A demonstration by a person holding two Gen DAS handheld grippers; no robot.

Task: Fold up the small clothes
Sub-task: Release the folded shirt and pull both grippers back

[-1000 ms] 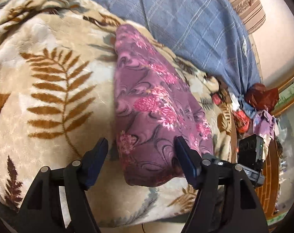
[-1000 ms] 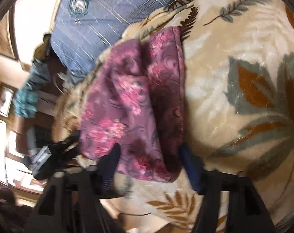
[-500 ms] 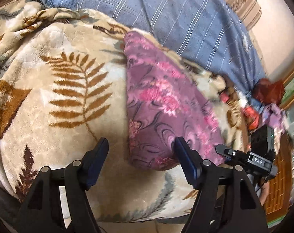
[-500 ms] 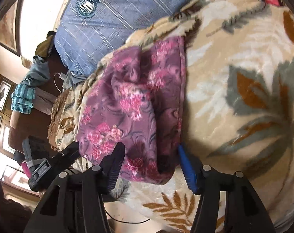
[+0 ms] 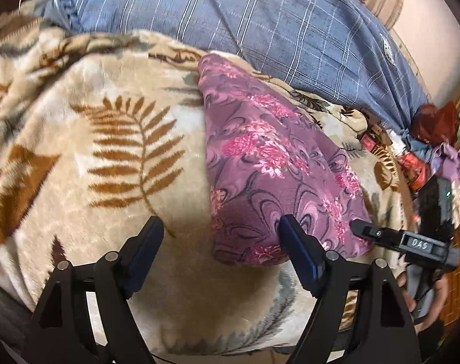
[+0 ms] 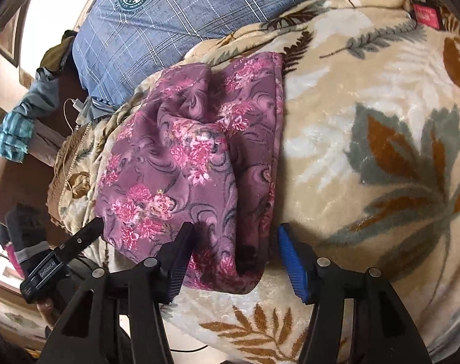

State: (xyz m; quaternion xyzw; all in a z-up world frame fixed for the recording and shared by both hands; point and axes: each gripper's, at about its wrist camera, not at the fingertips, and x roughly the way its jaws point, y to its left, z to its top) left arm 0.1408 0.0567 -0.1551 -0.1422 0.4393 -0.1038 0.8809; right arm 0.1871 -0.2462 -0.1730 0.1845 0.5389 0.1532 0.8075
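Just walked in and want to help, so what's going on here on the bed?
A person with a two-finger tool in each hand is folding a purple floral garment on a leaf-print blanket. The garment lies folded into a narrow strip. Both the left tool and right tool are open at its near end, gripping nothing.

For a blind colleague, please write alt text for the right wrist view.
The open right gripper straddles the near end of a folded purple floral garment lying on a beige leaf-print blanket. A blue plaid pillow lies behind, and the left gripper shows at lower left.
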